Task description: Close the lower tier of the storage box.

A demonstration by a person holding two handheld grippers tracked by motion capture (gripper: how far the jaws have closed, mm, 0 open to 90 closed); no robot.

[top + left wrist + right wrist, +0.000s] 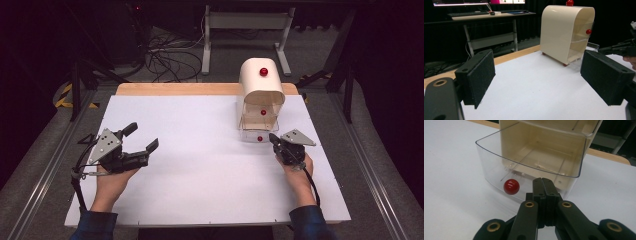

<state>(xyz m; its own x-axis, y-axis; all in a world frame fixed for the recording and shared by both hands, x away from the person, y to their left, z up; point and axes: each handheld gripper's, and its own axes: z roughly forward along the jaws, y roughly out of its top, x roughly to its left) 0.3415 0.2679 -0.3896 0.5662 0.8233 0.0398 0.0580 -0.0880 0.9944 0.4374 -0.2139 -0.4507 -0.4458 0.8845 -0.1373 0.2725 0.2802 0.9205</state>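
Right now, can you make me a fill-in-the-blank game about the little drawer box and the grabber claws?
1. The knob on the clear bottom drawer is coloured ____.
2. The bottom drawer of the cream drawer box is pulled ____.
3. The right gripper has its jaws pressed ____.
4. The left gripper has its jaws wide ____.

Missing words: red; out; shut; open

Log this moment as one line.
right gripper: shut, at open bottom drawer, beside red knob | left gripper: open, idle
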